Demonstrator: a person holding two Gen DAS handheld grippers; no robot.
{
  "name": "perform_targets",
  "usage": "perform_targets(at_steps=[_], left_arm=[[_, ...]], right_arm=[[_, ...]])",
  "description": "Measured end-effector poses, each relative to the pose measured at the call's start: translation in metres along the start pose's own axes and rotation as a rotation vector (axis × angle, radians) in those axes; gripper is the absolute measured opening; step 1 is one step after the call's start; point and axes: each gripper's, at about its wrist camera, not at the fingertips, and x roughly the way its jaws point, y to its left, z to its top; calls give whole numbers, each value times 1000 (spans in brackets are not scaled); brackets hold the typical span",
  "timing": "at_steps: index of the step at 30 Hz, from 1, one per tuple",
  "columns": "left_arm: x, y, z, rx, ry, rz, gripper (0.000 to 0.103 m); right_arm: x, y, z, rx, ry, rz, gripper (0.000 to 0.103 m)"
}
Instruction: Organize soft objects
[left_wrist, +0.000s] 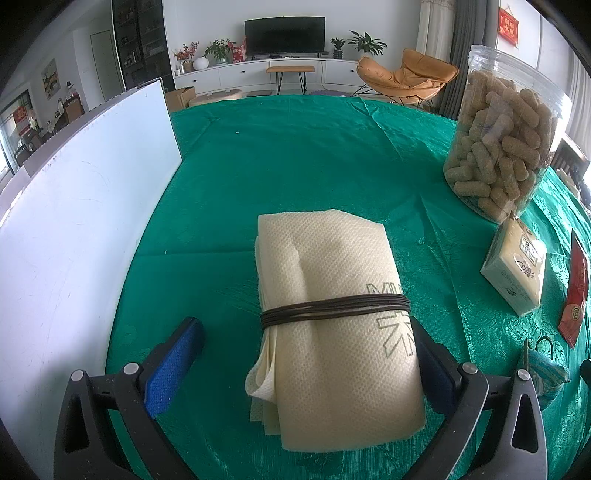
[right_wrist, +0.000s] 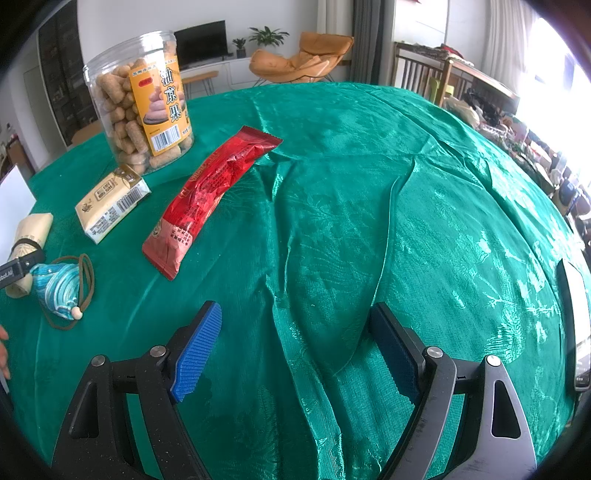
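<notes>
A folded cream cloth bundle (left_wrist: 332, 332), tied round with a dark cord, lies on the green tablecloth (left_wrist: 295, 166). My left gripper (left_wrist: 303, 325) is open around it: the left pad stands clear of the bundle, while the right pad sits against its edge. In the right wrist view the bundle (right_wrist: 35, 225) shows at the far left. A blue striped pouch (right_wrist: 55, 291) with a brown cord and a bead lies beside it, also visible as the pouch (left_wrist: 543, 369). My right gripper (right_wrist: 295, 310) hangs open over bare wrinkled cloth, with nothing between its fingers.
A clear jar of snack sticks (right_wrist: 144, 107), a cream carton (right_wrist: 110, 203) and a red packet (right_wrist: 207, 199) lie left of the right gripper. A white board (left_wrist: 81, 229) stands left of the bundle. A dark flat device (right_wrist: 576, 325) lies at the right edge.
</notes>
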Motion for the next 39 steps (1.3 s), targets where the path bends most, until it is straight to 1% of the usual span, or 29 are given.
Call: perform_targets(at_steps=[14,17,19,21,23,26,29,31,33,34,35,36,37,38,39], left_arm=[[0,0,0,0,0,0,103],[0,0,0,0,0,0,103],[1,0,1,0,0,0,103],[2,-1,1,0,0,0,103],[1,0,1,-1,0,0,103],[2,0,1,-1,0,0,103],[2,-1,1,-1,1,0,103],[1,0,0,-2,4,-2,103],[-1,-1,3,19,41,-16,103],[-3,-1,2,42,83,-31,103],[1,-9,4,51,95,-40,96],[-4,-8,3,58,83,-47,87],[-11,-7,0,67,53,-52,56],[-17,-6,-2,72,41,-61,50],[-21,-3,-3,55,42,-85,46]], right_arm=[[1,-1,0,0,0,3,85],[2,-1,2,-15,18,14,85],[5,-2,9,-20,64,18,85],[6,-2,16,15,96,27,85],[8,-1,24,53,110,65,85],[15,10,39,81,131,150,84],[30,25,60,84,158,169,84],[44,32,73,90,181,160,85],[49,37,82,78,175,142,79],[51,42,86,56,186,126,71],[50,43,87,44,182,135,36],[46,44,90,36,190,146,25],[42,43,90,34,199,157,25],[36,42,90,29,197,178,25],[30,40,89,20,188,187,25]])
